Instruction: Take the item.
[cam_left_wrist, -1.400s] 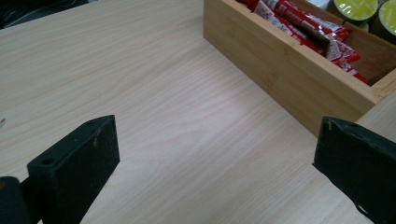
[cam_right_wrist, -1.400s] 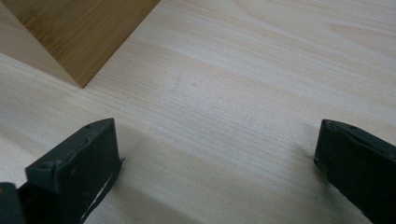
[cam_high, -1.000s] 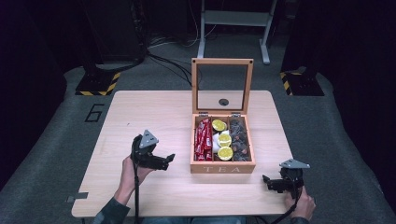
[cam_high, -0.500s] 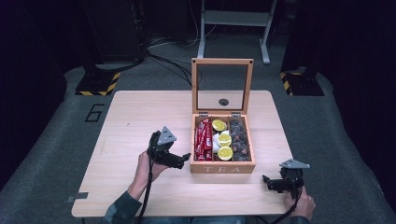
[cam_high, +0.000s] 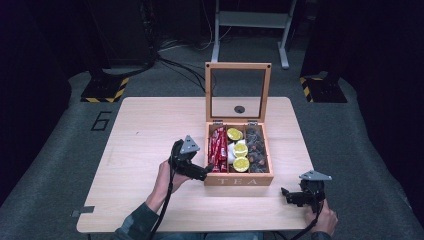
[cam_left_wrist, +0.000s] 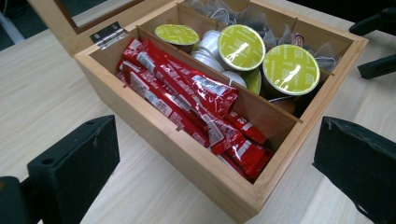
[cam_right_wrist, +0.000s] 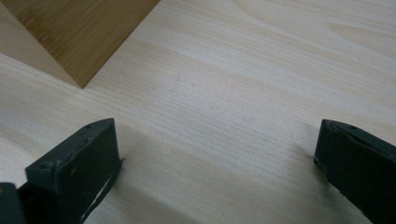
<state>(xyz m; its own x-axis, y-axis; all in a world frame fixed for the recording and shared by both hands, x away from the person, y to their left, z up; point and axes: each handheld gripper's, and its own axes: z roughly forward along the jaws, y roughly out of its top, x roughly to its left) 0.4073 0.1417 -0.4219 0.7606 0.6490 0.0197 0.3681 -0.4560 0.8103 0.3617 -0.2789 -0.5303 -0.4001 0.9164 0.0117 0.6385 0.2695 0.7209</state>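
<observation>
Left gripper (cam_high: 202, 172) now at the tea box (cam_high: 239, 180)

It has moved right across the table (cam_high: 150, 130), jaws spread wide, empty, by the red sachets (cam_left_wrist: 196, 100). Right gripper (cam_high: 290, 196) stays near the front edge, likewise wide and empty.

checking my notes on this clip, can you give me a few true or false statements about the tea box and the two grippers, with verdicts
1. The tea box has its lid standing open. True.
2. The red sachets lie in the middle compartment. False: they fill the compartment at the box's left; the green-topped capsules sit in the middle one.
3. The left gripper is shut on a sachet. False: in the left gripper view its jaws stand wide apart, short of the box and holding nothing.
4. The right gripper is open, low over the bare table to the right of the box. True.
5. The compartment at the box's right holds dark tea bags. True.
</observation>
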